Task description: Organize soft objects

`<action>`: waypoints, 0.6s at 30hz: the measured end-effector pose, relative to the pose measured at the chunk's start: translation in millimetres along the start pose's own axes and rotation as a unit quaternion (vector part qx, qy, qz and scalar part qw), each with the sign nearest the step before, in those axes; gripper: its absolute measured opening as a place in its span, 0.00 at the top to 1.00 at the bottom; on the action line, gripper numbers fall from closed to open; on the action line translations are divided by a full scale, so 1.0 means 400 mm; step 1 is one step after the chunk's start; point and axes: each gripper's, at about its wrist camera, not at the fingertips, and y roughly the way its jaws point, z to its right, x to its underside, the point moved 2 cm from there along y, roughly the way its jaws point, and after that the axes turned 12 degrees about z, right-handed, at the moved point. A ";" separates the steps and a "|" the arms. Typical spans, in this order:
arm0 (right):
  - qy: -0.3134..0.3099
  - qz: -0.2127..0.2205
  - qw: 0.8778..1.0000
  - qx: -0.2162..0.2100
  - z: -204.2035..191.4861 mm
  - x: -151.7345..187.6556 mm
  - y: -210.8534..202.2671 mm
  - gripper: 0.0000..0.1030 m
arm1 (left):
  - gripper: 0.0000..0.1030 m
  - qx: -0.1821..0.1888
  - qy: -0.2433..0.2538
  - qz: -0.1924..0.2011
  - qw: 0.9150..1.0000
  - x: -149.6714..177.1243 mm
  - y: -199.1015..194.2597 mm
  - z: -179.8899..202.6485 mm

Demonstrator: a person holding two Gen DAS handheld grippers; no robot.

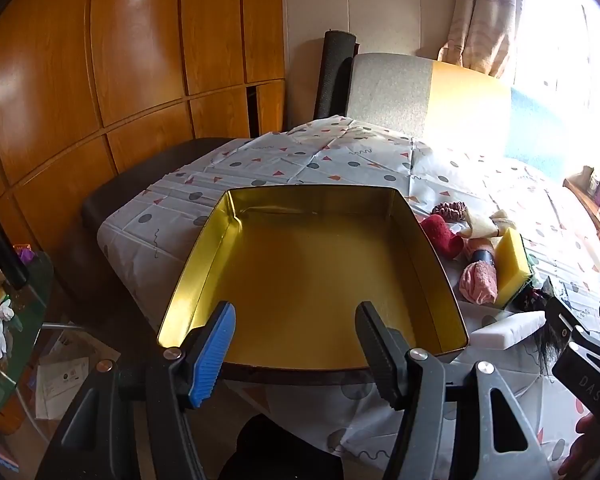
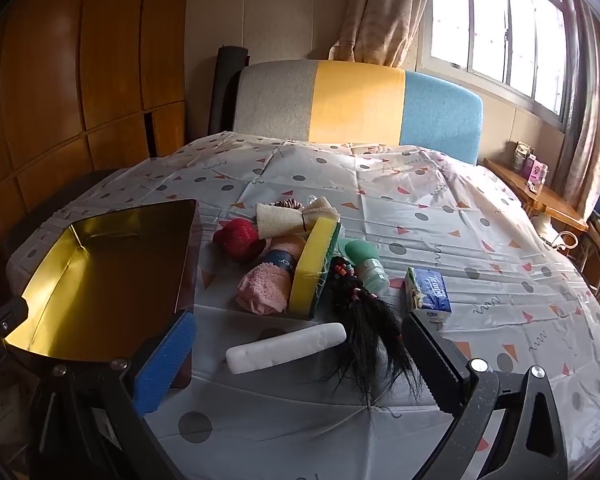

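Empty gold-lined tin point(image 1: 312, 280) beside soft clutter

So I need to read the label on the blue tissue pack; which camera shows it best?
The right wrist view: the tissue pack lies whole and unobstructed on the tablecloth, its printed face towards the camera. The left wrist view does not show it at all.

- A patterned tablecloth point(image 2: 380, 208) with grey dots and orange triangles covers the table
- A chair back point(image 2: 356, 104) in grey, yellow and blue stands at the far edge
- Wooden cabinet doors point(image 1: 132, 64) fill the left wall
- A beige curtain point(image 2: 380, 12) hangs beside the barred window point(image 2: 508, 28)
- A dark roll point(image 1: 334, 76) leans upright near the chair
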 end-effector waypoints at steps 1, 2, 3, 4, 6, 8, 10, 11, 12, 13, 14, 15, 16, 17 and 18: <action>0.000 0.000 1.000 -0.001 0.002 0.000 0.000 0.00 | 0.39 0.000 0.000 0.000 1.000 -0.001 -0.001 0.000; 0.000 0.000 1.000 -0.001 0.001 0.001 0.000 0.00 | 0.39 0.000 0.001 -0.001 1.000 0.000 0.001 0.000; 0.000 0.000 1.000 -0.001 -0.001 0.000 -0.002 0.00 | 0.39 0.000 0.001 0.000 1.000 0.001 0.002 0.000; -0.001 0.000 1.000 -0.001 -0.002 0.000 -0.003 0.00 | 0.39 0.000 0.001 0.000 1.000 0.002 0.002 -0.001; -0.001 0.001 1.000 -0.002 -0.004 -0.001 -0.005 0.00 | 0.39 0.000 0.001 0.000 1.000 0.002 0.002 0.001; -0.002 0.002 1.000 -0.003 -0.005 -0.002 -0.007 0.00 | 0.39 0.000 0.001 0.000 1.000 0.003 0.002 0.000; -0.002 0.001 1.000 -0.005 -0.005 -0.002 -0.008 0.00 | 0.39 0.000 0.001 0.001 1.000 0.002 0.002 0.001; -0.001 0.001 1.000 -0.005 -0.004 -0.002 -0.008 0.00 | 0.39 -0.001 0.002 0.001 1.000 0.002 0.002 0.002; -0.002 0.002 1.000 -0.005 -0.005 -0.003 -0.008 0.00 | 0.39 0.000 0.003 0.002 1.000 0.003 0.002 0.002; -0.001 0.002 1.000 -0.004 -0.004 -0.004 -0.008 0.00 | 0.39 0.001 0.004 0.003 1.000 0.005 0.000 0.003; -0.001 0.004 1.000 -0.004 -0.004 -0.005 -0.010 0.00 | 0.39 0.001 0.004 0.004 1.000 0.004 -0.001 0.004; 0.000 0.005 1.000 -0.004 -0.003 -0.007 -0.011 0.00 | 0.39 0.001 0.005 0.004 1.000 0.005 -0.002 0.005; 0.000 0.005 1.000 -0.004 -0.004 -0.008 -0.013 0.00 | 0.39 0.001 0.004 0.004 1.000 0.005 -0.002 0.006; 0.000 0.006 1.000 -0.005 -0.004 -0.009 -0.014 0.00 | 0.39 0.001 0.004 0.003 1.000 0.003 -0.002 0.004; 0.000 0.006 1.000 -0.005 -0.004 -0.009 -0.014 0.00 | 0.39 0.002 0.004 0.003 1.000 0.003 -0.002 0.004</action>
